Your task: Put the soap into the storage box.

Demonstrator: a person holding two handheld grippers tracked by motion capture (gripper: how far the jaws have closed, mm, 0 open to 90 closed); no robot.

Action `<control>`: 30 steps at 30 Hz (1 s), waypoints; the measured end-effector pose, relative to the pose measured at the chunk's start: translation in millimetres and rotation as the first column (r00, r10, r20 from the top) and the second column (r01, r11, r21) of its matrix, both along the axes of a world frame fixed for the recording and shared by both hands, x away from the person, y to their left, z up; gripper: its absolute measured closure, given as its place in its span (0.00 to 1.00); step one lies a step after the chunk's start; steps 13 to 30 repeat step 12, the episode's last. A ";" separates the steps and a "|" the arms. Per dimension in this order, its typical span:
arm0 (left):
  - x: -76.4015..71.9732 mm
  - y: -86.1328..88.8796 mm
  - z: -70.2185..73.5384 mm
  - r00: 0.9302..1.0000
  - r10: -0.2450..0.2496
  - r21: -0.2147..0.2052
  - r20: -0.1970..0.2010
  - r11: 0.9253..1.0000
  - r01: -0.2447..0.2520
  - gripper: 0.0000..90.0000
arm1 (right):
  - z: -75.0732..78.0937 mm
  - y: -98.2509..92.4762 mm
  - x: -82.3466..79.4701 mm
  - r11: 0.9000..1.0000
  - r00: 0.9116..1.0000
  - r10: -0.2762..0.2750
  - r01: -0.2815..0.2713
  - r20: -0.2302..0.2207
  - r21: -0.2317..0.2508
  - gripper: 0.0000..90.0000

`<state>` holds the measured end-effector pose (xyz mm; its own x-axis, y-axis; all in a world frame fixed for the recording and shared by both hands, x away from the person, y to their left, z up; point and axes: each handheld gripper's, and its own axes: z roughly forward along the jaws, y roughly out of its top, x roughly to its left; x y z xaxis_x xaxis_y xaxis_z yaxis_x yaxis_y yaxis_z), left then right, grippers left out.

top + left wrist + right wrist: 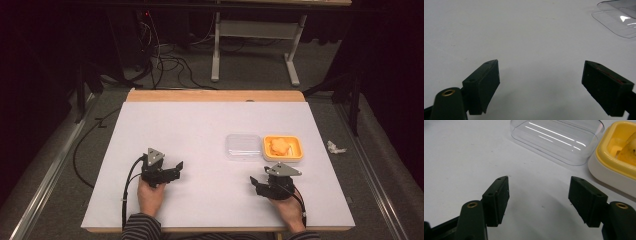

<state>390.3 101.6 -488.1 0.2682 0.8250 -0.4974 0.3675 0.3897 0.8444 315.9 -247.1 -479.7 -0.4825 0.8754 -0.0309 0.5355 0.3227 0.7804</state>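
The left gripper (pixel 176 166) is resting on the white table (pixel 190 125), jaws spread and empty. Rightward, the clear plastic lid (pixel 243 146) is lying beside the yellow-rimmed food container (pixel 283 148), leaving it uncovered. The right gripper (pixel 255 183) is waiting near them, jaws apart, holding nothing.

Yellow-rimmed white box (pixel 283 148) with orange food (pixel 278 145), clear lid (pixel 243 146), white table (pixel 200 130), black grippers, striped sleeve (pixel 141 227)

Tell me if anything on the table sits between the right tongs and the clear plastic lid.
Nothing visible does. In the right gripper view, bare white table runs from the open right tongs to the clear lid, which lies beside the yellow container. The left tongs are off to the side, clear of that path.
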 end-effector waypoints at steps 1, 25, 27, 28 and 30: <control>0.1 -0.2 -0.1 1.000 0.003 0.002 0.000 1.000 -0.003 0.17 | -0.1 0.2 -0.6 1.000 1.000 -0.003 0.003 0.001 0.003 0.38; 1.0 -1.0 -0.4 1.000 0.019 0.009 -0.002 1.000 -0.019 0.18 | -0.4 0.2 -0.3 1.000 1.000 0.020 -0.020 0.001 0.000 0.43; 1.0 -1.0 -0.4 1.000 0.019 0.009 -0.002 1.000 -0.019 0.18 | -0.4 0.2 -0.3 1.000 1.000 0.020 -0.020 0.001 0.000 0.43; 1.0 -1.0 -0.4 1.000 0.019 0.009 -0.002 1.000 -0.019 0.18 | -0.4 0.2 -0.3 1.000 1.000 0.020 -0.020 0.001 0.000 0.43; 1.0 -1.0 -0.4 1.000 0.019 0.009 -0.002 1.000 -0.019 0.18 | -0.4 0.2 -0.3 1.000 1.000 0.020 -0.020 0.001 0.000 0.43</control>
